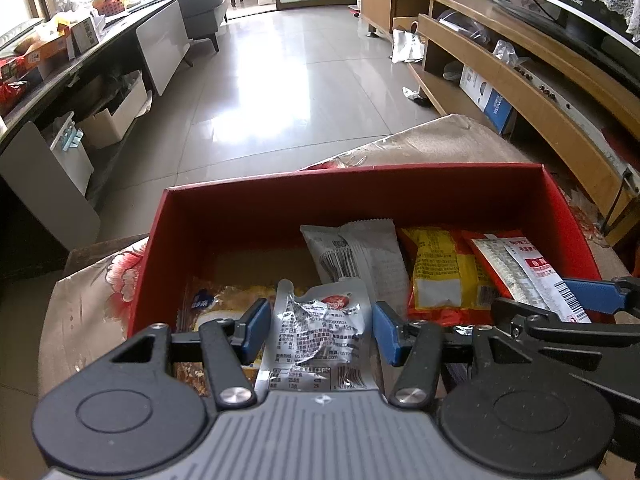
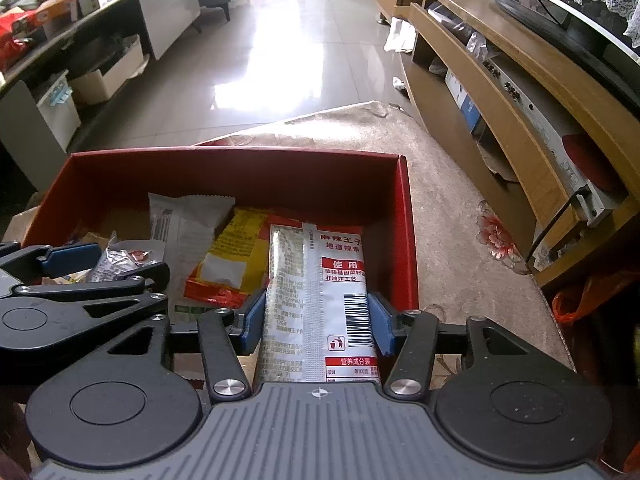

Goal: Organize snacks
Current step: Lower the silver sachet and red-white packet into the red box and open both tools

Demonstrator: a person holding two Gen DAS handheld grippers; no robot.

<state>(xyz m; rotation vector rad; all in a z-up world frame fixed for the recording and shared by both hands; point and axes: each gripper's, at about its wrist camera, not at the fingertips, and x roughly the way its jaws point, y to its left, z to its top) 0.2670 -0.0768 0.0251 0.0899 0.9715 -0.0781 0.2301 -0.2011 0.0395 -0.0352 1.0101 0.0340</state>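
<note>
Left gripper [image 1: 322, 330]: blue pads stand either side of a crumpled silver foil pouch [image 1: 318, 320], narrow gaps visible, not pressing; jaws apart. Right gripper [image 2: 316, 322]: blue pads flank a long silver-and-red printed snack packet [image 2: 320, 300]; whether they press on it, cannot tell. Both items lie inside the open red cardboard box [image 1: 360, 188]. Between them in the box: a yellow-and-red plastic snack bag [image 2: 232, 264] and a grey-white crimped wrapper [image 1: 356, 252]. Box rests on a beige floral cloth [image 2: 452, 216]. Beyond: glossy tiled floor [image 1: 256, 80], wooden TV cabinet [image 1: 520, 80] at right.
</note>
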